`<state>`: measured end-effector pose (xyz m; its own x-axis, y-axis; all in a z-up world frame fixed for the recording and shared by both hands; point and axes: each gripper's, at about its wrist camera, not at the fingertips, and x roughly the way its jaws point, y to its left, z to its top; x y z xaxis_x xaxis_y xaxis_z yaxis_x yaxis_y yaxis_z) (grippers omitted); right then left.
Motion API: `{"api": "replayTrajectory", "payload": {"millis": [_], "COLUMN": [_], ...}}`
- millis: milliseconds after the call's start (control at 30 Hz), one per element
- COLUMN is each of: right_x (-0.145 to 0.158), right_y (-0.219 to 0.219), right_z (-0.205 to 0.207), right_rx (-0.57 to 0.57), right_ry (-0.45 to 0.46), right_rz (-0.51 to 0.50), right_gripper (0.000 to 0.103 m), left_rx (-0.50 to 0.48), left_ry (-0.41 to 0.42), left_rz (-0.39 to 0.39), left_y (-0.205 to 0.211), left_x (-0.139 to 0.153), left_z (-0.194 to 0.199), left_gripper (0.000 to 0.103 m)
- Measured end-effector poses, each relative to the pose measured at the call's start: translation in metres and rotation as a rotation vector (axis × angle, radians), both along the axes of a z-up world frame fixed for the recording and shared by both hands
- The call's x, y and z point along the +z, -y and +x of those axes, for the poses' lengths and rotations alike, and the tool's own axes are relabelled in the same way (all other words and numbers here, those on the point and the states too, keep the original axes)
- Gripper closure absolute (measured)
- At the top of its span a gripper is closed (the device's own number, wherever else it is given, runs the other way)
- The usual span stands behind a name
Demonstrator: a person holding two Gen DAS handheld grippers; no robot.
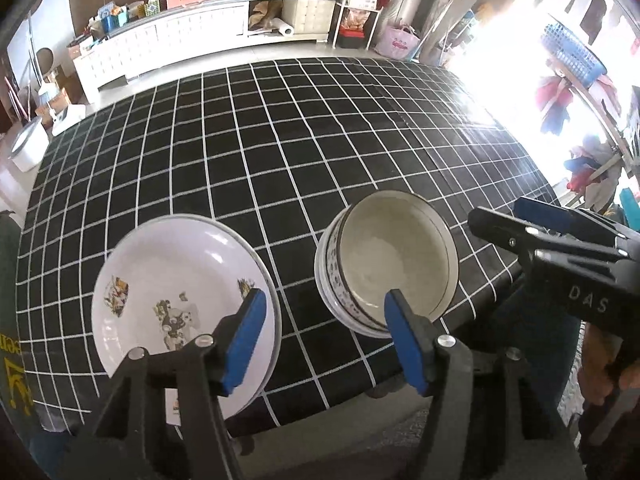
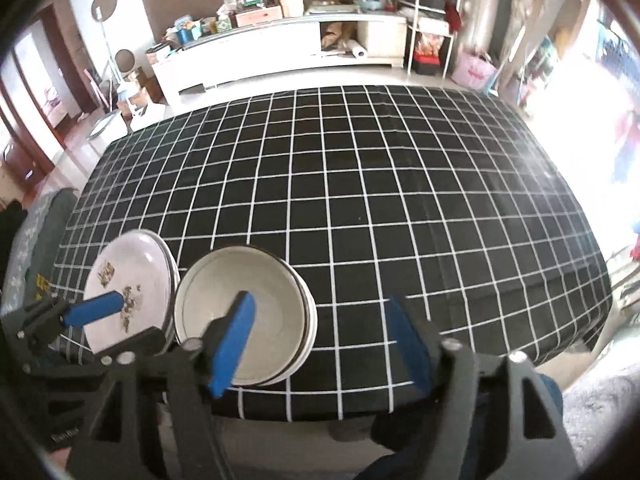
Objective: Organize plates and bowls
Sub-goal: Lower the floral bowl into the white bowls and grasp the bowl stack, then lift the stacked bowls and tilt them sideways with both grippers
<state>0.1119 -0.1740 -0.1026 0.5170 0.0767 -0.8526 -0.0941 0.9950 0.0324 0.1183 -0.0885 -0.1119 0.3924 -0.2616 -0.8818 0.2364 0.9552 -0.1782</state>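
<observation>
My left gripper and right gripper, marked "DAS", stood with jaws released, empty, above the checked black worktop bearing stacked white printed plates beside stacked patterned bowls.

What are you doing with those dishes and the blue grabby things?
A person holds tongs in each hand above a checked table. The plates sit stacked beside the stacked bowls, near the table's edge. The left tongs and right tongs are both open and hold nothing.
</observation>
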Motion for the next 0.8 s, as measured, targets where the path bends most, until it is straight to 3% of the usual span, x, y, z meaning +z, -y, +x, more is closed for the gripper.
{"api": "replayTrajectory", "payload": {"millis": [233, 400, 800], "right_x": [-0.019, -0.029, -0.056], "right_y": [0.004, 0.017, 0.019], "right_z": [-0.004, -0.005, 0.015], "right_rx": [0.014, -0.108, -0.145], "right_ry": [-0.062, -0.075, -0.169], "right_rz": [0.105, 0.169, 0.245], "right_gripper": [0.024, 0.022, 0.019], "left_rx": [-0.010, -0.070, -0.149], "left_ry": [0.043, -0.011, -0.109], "left_rz": [0.027, -0.051, -0.107], "left_y": [-0.004, -0.002, 0.012], "left_x": [-0.009, -0.014, -0.048], "left_z": [-0.006, 0.001, 0.039], "left_gripper": [0.044, 0.044, 0.044]}}
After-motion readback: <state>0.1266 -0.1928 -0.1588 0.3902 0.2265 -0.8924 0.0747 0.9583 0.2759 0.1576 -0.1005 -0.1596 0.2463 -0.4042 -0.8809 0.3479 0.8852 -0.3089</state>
